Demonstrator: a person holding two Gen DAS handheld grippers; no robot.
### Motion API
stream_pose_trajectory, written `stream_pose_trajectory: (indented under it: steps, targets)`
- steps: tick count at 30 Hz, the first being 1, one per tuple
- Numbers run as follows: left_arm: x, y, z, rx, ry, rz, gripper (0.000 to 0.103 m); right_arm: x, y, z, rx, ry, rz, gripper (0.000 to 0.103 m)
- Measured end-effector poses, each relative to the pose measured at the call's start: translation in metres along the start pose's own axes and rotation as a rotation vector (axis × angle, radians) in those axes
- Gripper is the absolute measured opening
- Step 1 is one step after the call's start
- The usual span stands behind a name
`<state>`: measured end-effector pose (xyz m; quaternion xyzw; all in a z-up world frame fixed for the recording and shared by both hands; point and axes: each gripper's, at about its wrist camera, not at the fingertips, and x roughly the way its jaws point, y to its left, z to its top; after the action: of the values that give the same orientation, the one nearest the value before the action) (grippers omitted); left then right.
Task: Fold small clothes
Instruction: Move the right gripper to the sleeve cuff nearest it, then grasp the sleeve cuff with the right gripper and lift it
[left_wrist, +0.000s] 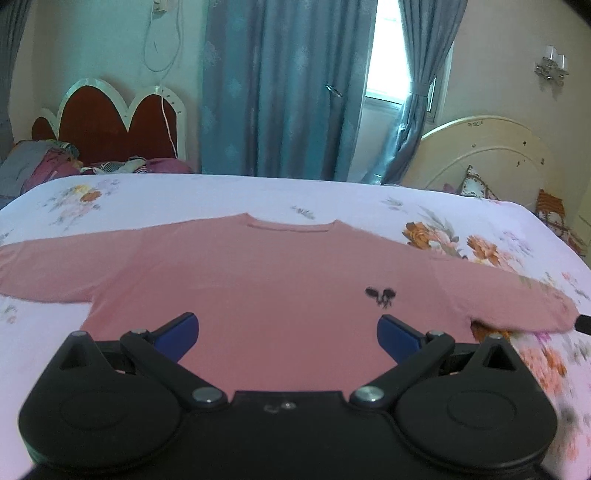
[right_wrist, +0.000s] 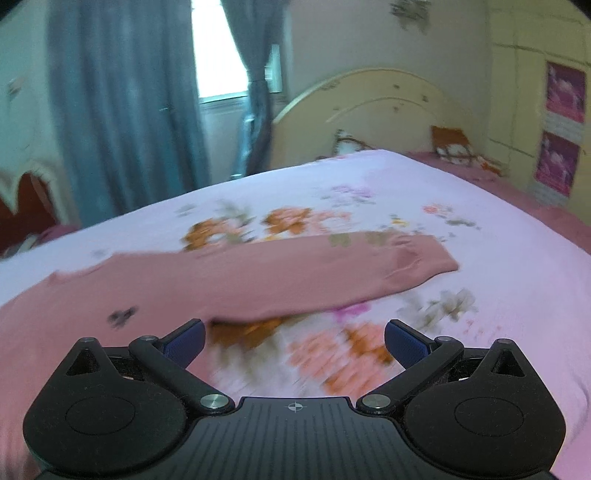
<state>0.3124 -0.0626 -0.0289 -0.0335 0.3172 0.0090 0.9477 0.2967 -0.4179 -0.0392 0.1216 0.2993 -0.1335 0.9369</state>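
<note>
A pink long-sleeved shirt (left_wrist: 258, 280) is laid flat across the middle of the left wrist frame, neckline toward the top, both sleeves stretched out to the left and right edges. Bare floral bedsheet (left_wrist: 221, 195) is seen above the collar and along both lower corners. The left gripper (left_wrist: 288, 334) is held over the shirt's lower hem, its blue-padded jaws spread wide with nothing between them. In the right wrist frame, which is blurred, the right gripper (right_wrist: 294, 341) is likewise spread wide and empty, over the sheet (right_wrist: 498, 258) just below the one sleeve (right_wrist: 332, 269) that runs across the centre; open sheet lies to the right. A small dark print (left_wrist: 380, 296) is marked on the chest. Blue curtains (left_wrist: 280, 85) and a cream headboard (left_wrist: 487, 155) fill the upper frame.
</note>
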Motion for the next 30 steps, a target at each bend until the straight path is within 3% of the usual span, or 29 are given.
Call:
stream_pose_trajectory:
  steps: [4,5,6,7,12,15,22,27,29,30]
  targets:
    - [0.022,-0.031,0.008,0.049,0.020,0.020,0.103,0.044,-0.051,0.018,0.090,0.030,-0.030,0.101]
    - [0.029,-0.038,0.009,0.059,0.033,0.024,0.103,0.054,-0.062,0.021,0.107,0.040,-0.033,0.090]
    - [0.036,-0.046,0.009,0.067,0.049,0.026,0.103,0.064,-0.072,0.024,0.128,0.060,-0.042,0.064]
    - [0.043,-0.051,0.009,0.074,0.060,0.028,0.103,0.076,-0.084,0.026,0.156,0.077,-0.054,0.059]
    - [0.065,-0.076,0.007,0.109,0.108,0.024,0.103,0.116,-0.129,0.033,0.248,0.091,-0.068,0.058]
    - [0.076,-0.087,0.006,0.132,0.130,0.028,0.103,0.139,-0.152,0.035,0.297,0.122,-0.078,0.038]
    - [0.090,-0.098,0.011,0.161,0.154,0.052,0.103,0.165,-0.191,0.034,0.433,0.113,-0.049,0.038]
    - [0.099,-0.098,0.015,0.162,0.170,0.065,0.103,0.178,-0.206,0.034,0.507,0.072,0.042,0.037]
    - [0.100,-0.096,0.017,0.165,0.170,0.065,0.103,0.180,-0.209,0.038,0.502,0.080,0.027,0.008]
    - [0.099,-0.094,0.018,0.168,0.167,0.066,0.103,0.174,-0.210,0.041,0.505,0.052,0.038,0.007]
